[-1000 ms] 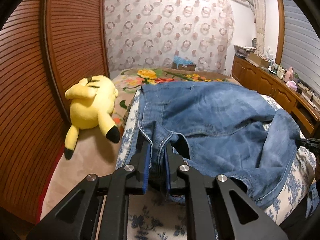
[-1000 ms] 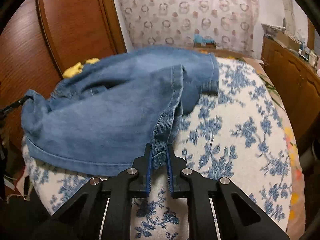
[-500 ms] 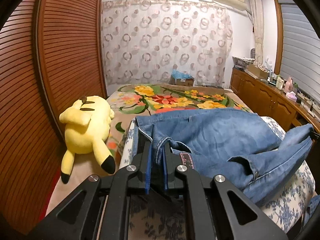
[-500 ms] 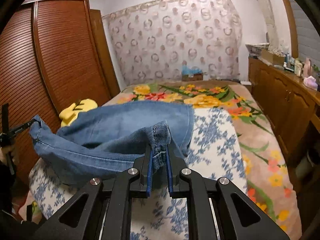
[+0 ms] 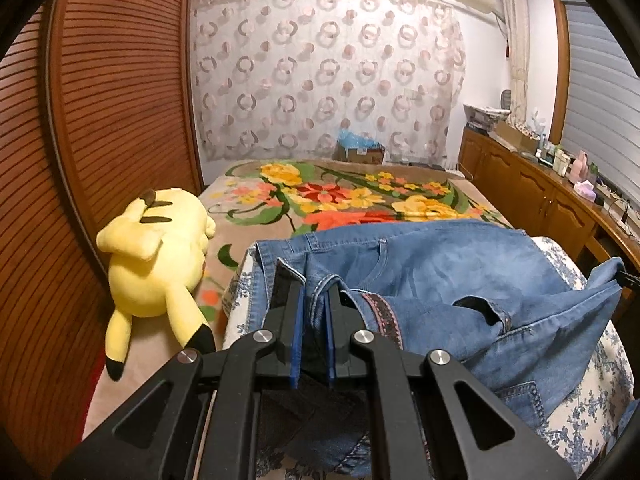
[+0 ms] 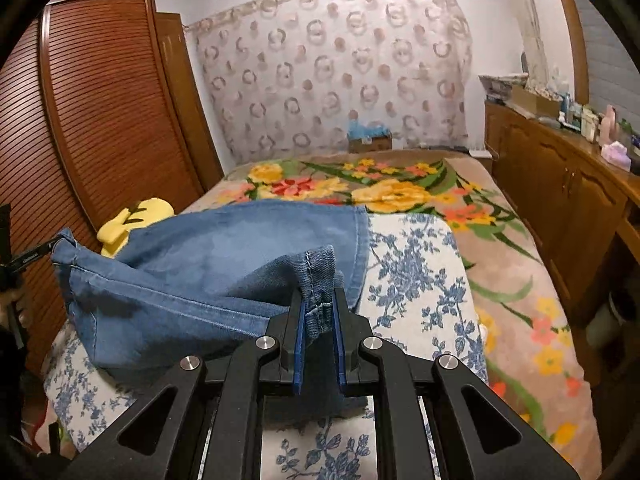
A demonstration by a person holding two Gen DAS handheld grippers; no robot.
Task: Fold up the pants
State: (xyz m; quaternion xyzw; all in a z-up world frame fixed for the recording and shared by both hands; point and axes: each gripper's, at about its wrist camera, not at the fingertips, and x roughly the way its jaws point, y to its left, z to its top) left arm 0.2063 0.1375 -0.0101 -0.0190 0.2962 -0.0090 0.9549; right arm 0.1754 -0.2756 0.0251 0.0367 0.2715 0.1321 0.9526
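Both grippers had their jaws clamped on the jeans [image 5: 460,280]: the left gripper [image 5: 313,304] on the waistband at lower centre, the right gripper [image 6: 319,312] on a leg hem. The jeans hung between them across the bed [image 6: 420,280], long axis side to side.

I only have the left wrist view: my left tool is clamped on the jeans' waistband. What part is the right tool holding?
Observer: The right tool is shut on a stitched hem of the jeans.
Operator: What is under the denim on that side?
Observer: A white cloth with blue flowers, spread over the floral blanket.
Operator: Does the plush toy show from there?
Observer: Only the top of the yellow plush toy shows behind the raised denim.
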